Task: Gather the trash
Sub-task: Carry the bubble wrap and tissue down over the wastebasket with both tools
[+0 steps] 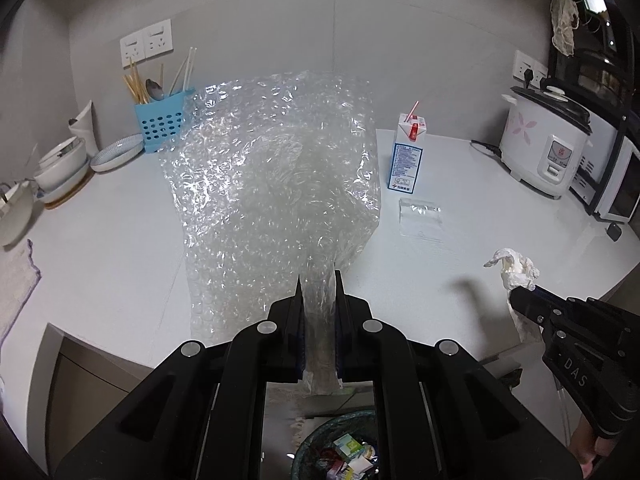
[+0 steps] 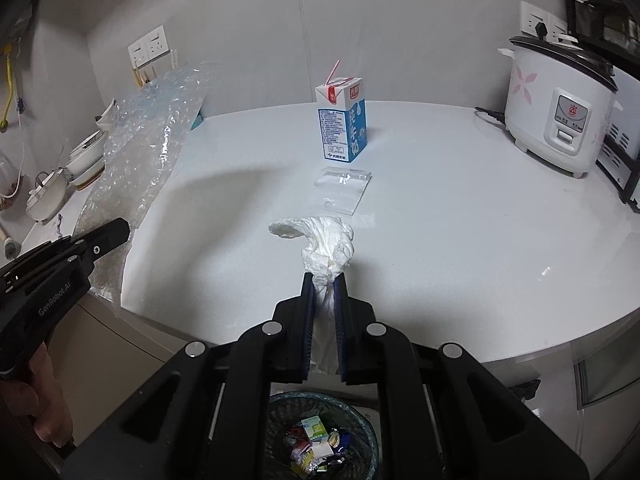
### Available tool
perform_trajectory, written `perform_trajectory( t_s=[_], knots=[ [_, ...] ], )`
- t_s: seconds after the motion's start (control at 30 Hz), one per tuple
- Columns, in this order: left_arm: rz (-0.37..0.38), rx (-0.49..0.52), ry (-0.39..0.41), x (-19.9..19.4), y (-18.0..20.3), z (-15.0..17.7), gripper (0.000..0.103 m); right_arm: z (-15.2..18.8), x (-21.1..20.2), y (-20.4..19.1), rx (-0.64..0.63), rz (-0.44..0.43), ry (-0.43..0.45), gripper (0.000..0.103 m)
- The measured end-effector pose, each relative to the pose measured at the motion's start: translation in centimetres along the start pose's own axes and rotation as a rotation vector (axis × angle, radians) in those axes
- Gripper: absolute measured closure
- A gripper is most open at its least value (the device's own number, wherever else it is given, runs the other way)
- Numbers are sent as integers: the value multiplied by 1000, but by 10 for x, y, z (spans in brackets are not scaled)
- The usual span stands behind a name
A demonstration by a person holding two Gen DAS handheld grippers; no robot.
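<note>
My left gripper is shut on a large sheet of clear bubble wrap, which hangs up in front of the left wrist camera; it also shows in the right wrist view. My right gripper is shut on a crumpled white tissue, held above the counter's front edge; the tissue also shows in the left wrist view. A blue and white milk carton with a straw stands on the white counter. A small clear plastic bag lies in front of it. A trash bin with wrappers sits below both grippers.
A white rice cooker stands at the right with an appliance rack beyond it. A blue utensil holder, bowls and plates sit at the back left. A cloth lies at the left edge.
</note>
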State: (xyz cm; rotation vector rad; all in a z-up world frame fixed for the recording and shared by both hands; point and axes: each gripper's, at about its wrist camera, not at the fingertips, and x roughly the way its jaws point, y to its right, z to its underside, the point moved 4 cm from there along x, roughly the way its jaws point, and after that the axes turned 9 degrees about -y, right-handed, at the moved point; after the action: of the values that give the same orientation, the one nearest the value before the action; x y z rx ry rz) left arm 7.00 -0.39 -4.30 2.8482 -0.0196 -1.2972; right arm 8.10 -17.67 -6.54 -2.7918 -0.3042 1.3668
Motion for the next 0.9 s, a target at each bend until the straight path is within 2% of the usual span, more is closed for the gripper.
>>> perform_trajectory(
  t_s=[0.5,0.67,0.9],
  knots=[
    [48,4,61,-39,14,52,94,39,-42,3,-20,62,94,94],
    [41,-1,78,-48,14,67,94,52,-57,4,-18,68,118,94],
    [71,-24,85,-60,14,105,94,80,-74,-7,-37,72,149,94]
  ],
)
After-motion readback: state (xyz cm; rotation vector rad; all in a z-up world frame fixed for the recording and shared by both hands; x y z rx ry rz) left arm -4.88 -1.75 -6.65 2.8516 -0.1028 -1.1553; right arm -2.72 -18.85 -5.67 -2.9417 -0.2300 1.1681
